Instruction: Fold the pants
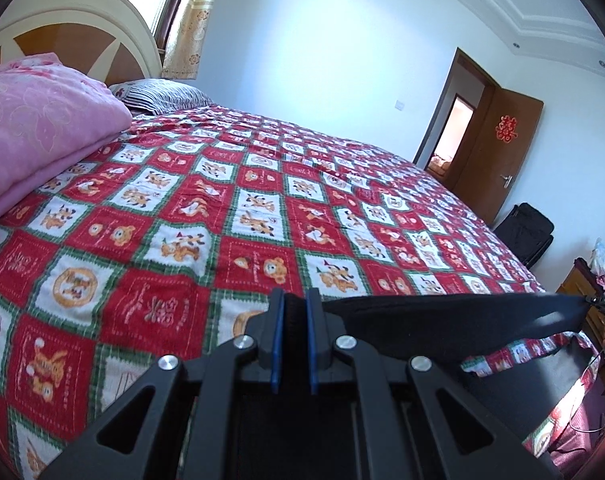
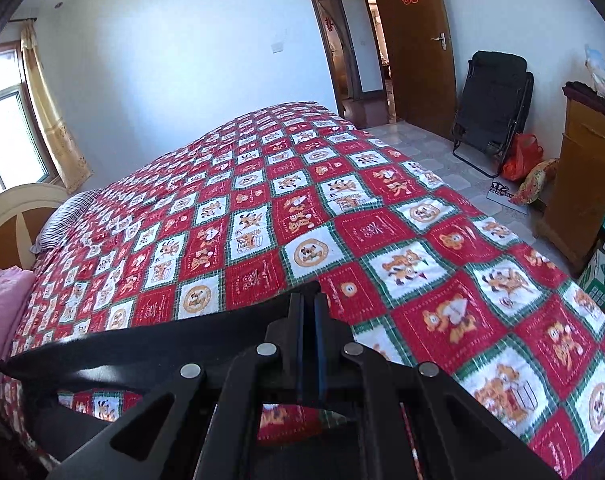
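The black pants (image 1: 454, 316) hang stretched above the bed (image 1: 230, 216), each hand-held gripper, left (image 1: 295, 312) and right (image 2: 309, 312), clenched on one end. They look soft, light and limp, so gripping an edge's two ends suits them best.

Both wrist views low, close over bed (image 1: 262, 184), facing across it

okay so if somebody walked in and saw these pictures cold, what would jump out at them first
The red, white and green cartoon-patterned bedspread fills most of both views, covering the whole bed. In front of it, a band of black pants is stretched taut above the near edge, pinched between the left gripper and the right gripper. A pink folded blanket sits by the headboard, and a brown door stands open beyond.
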### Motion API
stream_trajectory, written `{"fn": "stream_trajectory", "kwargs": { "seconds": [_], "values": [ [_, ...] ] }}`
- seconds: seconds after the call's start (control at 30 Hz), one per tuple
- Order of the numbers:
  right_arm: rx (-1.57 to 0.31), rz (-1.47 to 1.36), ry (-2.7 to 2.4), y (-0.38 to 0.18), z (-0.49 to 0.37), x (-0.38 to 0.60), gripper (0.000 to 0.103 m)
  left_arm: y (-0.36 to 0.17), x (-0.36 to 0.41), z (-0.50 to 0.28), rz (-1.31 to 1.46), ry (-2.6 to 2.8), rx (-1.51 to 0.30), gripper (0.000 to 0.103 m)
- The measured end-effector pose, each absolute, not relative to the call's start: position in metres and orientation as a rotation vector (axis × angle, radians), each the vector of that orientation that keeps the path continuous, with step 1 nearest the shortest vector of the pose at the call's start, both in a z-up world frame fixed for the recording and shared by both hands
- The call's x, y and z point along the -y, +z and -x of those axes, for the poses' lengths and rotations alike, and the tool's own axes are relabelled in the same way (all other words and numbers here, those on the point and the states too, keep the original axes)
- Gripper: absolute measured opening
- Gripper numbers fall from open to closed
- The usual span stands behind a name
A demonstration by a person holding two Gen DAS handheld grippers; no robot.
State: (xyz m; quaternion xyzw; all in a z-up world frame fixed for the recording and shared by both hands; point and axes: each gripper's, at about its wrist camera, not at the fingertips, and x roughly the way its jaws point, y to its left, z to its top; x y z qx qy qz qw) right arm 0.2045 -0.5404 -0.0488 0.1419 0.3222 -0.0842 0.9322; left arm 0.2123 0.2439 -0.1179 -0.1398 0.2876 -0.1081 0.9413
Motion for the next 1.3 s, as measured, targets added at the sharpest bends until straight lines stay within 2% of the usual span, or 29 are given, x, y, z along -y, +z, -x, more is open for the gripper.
{"fn": "stream_trajectory", "kwargs": {
  "seconds": [0.27, 0.57, 0.87, 1.3],
  "values": [
    [-0.683, -0.317, -0.167, -0.076, -0.158, 0.549, 0.004, -0.126, -0.249, -0.171, 0.292, -0.236, -0.556, 0.01],
    [-0.739, -0.325, -0.166, -0.118, -0.117, 0.557, 0.004, -0.165, -0.255, -0.147, 0.319, -0.241, -0.585, 0.01],
    [-0.746, -0.307, -0.156, -0.123, -0.106, 0.558, 0.005, -0.176, -0.259, -0.132, 0.296, -0.238, -0.58, 0.014],
    [-0.677, -0.353, -0.159, -0.112, -0.06, 0.576, 0.005, -0.186, -0.301, -0.108, 0.351, -0.13, -0.575, 0.014]
  ]
}}
